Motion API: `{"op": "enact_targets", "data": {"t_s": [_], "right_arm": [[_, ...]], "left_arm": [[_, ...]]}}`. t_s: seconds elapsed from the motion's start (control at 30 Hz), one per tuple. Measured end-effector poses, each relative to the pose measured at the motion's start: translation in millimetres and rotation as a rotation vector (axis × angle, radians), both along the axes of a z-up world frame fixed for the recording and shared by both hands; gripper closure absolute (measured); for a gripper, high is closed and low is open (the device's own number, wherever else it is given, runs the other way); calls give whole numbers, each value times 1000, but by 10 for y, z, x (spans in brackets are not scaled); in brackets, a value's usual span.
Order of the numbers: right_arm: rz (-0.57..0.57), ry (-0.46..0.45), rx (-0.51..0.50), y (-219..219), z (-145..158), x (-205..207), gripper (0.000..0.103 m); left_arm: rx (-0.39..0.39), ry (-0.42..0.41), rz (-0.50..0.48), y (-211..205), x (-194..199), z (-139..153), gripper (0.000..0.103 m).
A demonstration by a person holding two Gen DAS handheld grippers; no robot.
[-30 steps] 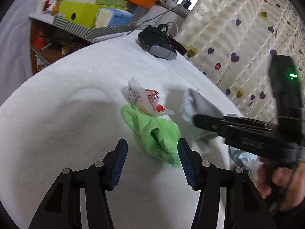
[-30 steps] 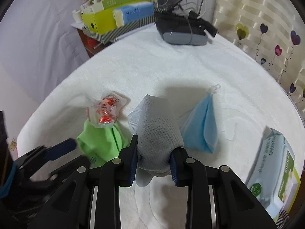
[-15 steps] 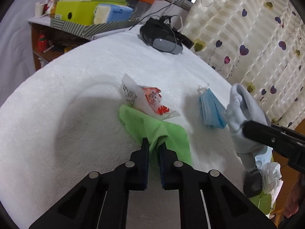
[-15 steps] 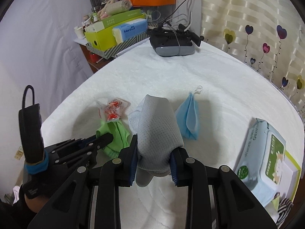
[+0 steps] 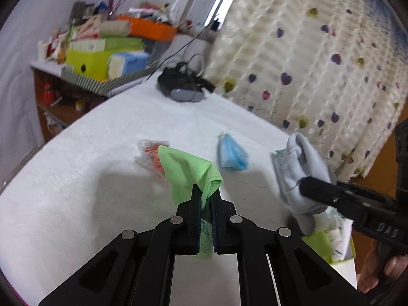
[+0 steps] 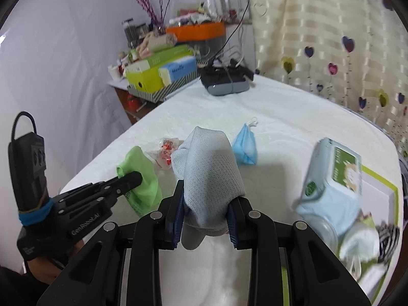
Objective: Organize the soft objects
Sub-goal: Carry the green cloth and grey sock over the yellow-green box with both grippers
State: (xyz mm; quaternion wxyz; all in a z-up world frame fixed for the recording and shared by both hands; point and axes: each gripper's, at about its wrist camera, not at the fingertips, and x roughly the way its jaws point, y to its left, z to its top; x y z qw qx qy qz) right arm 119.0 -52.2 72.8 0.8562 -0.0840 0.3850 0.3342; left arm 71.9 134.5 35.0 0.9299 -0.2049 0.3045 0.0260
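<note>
Our left gripper (image 5: 206, 199) has just closed its jaws on the green cloth (image 5: 190, 170) and lifted it off the desk (image 5: 76, 178), while our right gripper (image 6: 205, 214) grips the grey sock (image 6: 211, 168) aloft, so both seem ready for sorting.

Two wrist fisheyes, angled down, close over the shared white table (image 5: 76, 178), side by side
</note>
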Motion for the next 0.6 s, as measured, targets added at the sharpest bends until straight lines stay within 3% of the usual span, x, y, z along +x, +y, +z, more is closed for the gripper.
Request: {"op": "enact_targets", "data": {"t_s": [0.27, 0.6], "right_arm": [[-65, -79, 39, -338, 110, -406, 73], [-113, -113, 73, -724, 182, -639, 73]], "left_arm": [[31, -38, -87, -374, -208, 159, 97], [82, -75, -160, -785, -339, 335, 97]]}}
